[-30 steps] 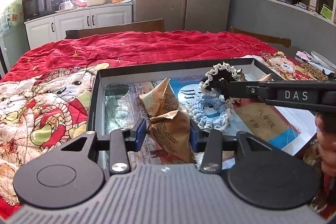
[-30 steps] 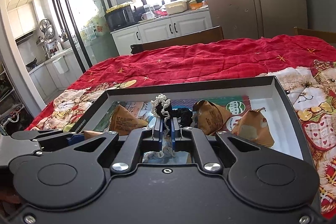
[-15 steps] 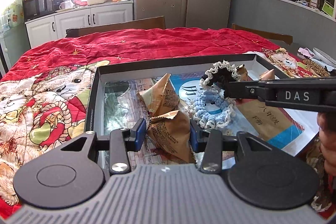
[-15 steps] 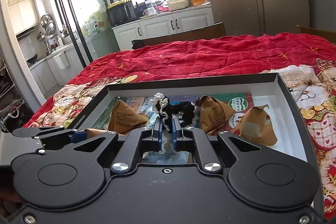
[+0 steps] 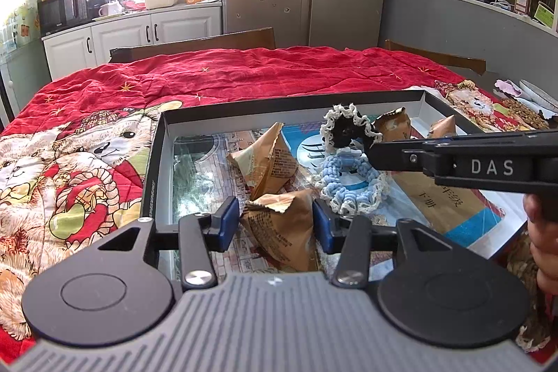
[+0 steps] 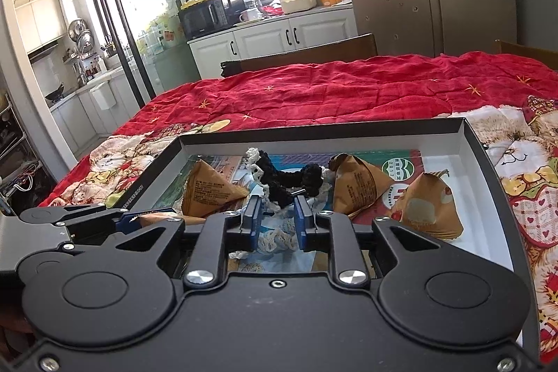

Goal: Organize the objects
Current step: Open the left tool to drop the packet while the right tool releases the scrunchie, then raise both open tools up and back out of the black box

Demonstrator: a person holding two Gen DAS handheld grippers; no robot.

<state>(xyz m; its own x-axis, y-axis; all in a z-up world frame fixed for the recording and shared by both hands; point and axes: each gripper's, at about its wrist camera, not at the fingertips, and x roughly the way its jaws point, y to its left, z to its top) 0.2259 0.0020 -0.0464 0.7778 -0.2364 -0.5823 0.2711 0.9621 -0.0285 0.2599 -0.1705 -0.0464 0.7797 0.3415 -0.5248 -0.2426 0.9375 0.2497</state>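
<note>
Scrunchie (image 6: 279,180), black with a white edge, is lying in the box (image 6: 467,142) on a blue one, between the right gripper (image 6: 277,220) fingers, which have just been opening and now stand narrowly apart. Left gripper (image 5: 275,225) fingers, also just opening, are flanking a brown packet (image 5: 282,225), apparently clear of it. Risk: yarn snagging a pad on withdrawal, dragging both scrunchies out.
</note>
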